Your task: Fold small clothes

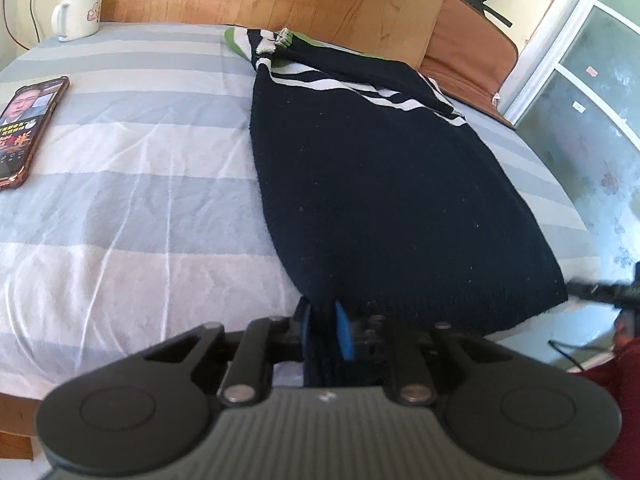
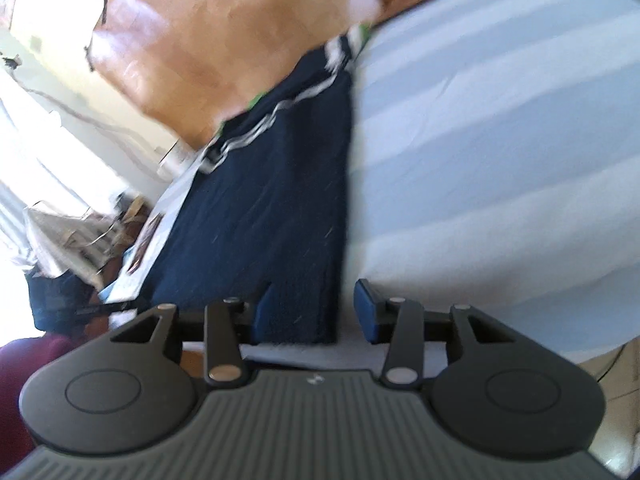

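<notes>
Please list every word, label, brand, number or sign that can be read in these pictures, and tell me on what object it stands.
Phone screen: large characters under a man's face, too blurred to read.
Enamel mug: a pink picture, no readable words.
Left claw body: a small white mark, not legible.
Glass door: small red stickers, too small to read.
Dark sweater: no text.

Bright daylight fills both fisheye views. In the left wrist view the picture is mostly sharp: the striped bedsheet (image 1: pixel 132 184) shows pale glare along its creases, and the dark navy sweater (image 1: pixel 372 184) swallows detail. Straight lines bow toward the edges, and the corners darken to black. The right wrist view is tilted and smeared by motion blur — the wooden headboard (image 2: pixel 224 48) breaks into soft blocks, and the window side at left is washed out to white.
</notes>
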### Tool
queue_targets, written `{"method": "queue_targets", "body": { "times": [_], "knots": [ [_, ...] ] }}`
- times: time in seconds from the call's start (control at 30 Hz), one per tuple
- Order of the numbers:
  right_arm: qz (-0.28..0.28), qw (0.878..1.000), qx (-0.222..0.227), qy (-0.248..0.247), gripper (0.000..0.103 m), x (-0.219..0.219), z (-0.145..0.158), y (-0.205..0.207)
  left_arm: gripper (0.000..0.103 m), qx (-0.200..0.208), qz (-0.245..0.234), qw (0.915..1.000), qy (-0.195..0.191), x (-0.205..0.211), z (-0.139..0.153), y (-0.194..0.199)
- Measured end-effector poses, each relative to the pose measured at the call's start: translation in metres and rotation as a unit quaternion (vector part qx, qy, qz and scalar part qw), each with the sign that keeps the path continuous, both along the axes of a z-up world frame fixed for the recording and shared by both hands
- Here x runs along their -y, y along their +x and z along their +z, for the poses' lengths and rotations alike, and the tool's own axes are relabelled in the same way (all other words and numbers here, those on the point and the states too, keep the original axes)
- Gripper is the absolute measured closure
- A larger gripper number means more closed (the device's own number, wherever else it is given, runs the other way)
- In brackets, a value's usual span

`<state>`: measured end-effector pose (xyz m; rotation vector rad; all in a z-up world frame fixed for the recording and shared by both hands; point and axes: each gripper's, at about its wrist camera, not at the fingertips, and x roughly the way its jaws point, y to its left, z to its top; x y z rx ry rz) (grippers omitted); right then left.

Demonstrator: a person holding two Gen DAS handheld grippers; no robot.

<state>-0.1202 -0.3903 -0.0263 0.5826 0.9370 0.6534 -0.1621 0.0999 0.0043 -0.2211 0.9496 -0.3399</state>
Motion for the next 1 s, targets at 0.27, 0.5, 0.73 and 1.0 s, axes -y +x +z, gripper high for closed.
{"method": "queue_targets", "body": {
  "times": [0.27, 0.5, 0.73, 1.0],
  "knots": [
    [0.059, 0.995, 0.044, 0.066, 0.093, -0.007, 0.015, 0.010, 0.091, 0.007, 0.044, 0.9919, -0.118, -0.030, 0.016, 0.011],
    [0.018, 0.983, 0.145, 0.111, 0.093, 0.010, 0.064, 0.068, 0.091, 0.068, 0.070, 0.9817, -0.163, -0.037, 0.042, 0.064],
    [-0.134, 0.980, 0.135, 0.057, 0.077, -0.008, 0.058, 0.194, 0.061, 0.047, 0.173, 0.9770, -0.115, -0.038, 0.048, 0.199],
    [-0.142, 0.983, 0.115, 0.021, 0.044, 0.016, 0.033, 0.168, 0.047, 0.033, 0.147, 0.9857, -0.075, -0.035, 0.025, 0.168]
  ]
}}
